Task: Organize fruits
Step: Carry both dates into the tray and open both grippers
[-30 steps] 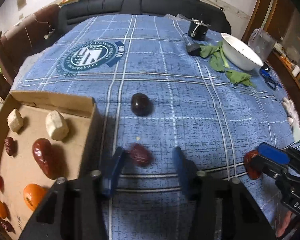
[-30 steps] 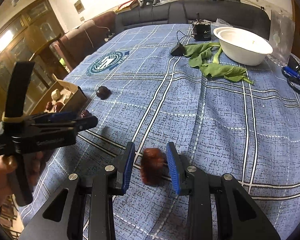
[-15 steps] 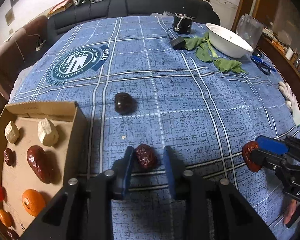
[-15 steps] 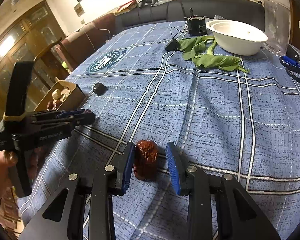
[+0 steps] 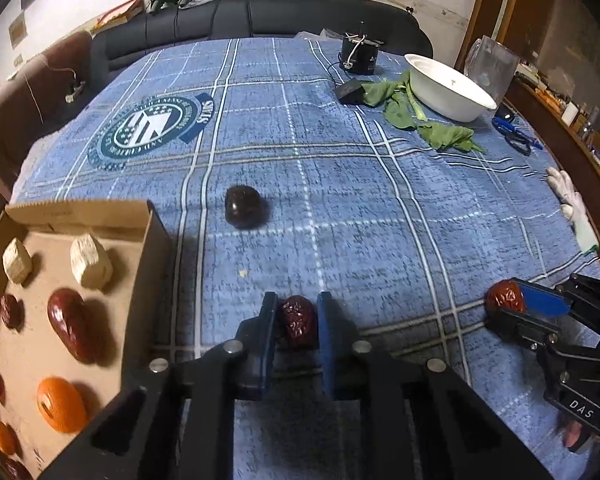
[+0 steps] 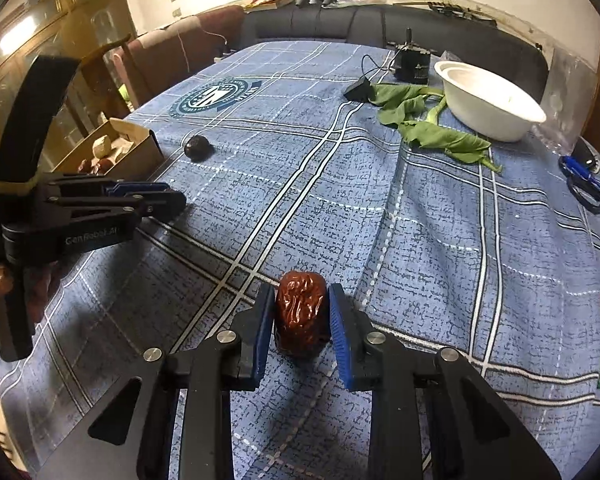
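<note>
My left gripper is shut on a small wrinkled red date just above the blue checked cloth, right of the cardboard tray. My right gripper is shut on a larger red date; it shows at the right of the left wrist view. A dark round fruit lies loose on the cloth beyond the left gripper, also in the right wrist view. The tray holds red dates, orange fruits and pale chunks.
A white bowl stands at the far right with green leaves beside it. A black device and a small black box are at the back. Blue scissors and a white glove lie at the right edge.
My left gripper has closed its fingers onto the small date. My right gripper has closed onto the larger date and lifted it slightly.
</note>
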`<state>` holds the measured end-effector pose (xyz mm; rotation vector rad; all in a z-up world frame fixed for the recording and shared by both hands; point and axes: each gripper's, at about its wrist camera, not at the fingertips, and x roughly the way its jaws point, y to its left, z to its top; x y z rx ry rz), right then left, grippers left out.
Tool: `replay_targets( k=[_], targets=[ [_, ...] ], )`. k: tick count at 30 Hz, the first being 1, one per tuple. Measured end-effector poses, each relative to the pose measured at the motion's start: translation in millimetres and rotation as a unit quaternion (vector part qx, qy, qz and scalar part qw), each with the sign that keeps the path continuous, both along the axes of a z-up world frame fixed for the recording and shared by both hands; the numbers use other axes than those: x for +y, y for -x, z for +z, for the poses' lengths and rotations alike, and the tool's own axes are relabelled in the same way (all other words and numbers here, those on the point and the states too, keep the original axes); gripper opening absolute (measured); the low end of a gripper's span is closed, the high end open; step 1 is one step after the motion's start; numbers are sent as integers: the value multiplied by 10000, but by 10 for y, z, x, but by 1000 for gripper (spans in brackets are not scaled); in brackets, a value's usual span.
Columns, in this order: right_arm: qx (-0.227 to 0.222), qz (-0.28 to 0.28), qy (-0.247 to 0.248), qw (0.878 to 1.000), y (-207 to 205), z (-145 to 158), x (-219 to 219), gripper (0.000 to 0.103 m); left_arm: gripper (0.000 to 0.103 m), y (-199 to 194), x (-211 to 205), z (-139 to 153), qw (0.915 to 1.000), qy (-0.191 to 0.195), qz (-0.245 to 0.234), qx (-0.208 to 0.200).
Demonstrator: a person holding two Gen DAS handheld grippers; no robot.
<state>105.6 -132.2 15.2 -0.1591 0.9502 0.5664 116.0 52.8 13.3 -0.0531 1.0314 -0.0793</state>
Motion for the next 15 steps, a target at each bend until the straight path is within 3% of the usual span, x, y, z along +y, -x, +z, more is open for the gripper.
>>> replay_targets(
  k=[8,15],
  targets=[
    [-249,-17,-177,9995,234,244,-111,26,22,404,-165,112,9992,293,-288,-21],
    [-277,100,19,9996,457,321,-65,26,22,726,-68,257,9980,615,-128,-109]
  ],
)
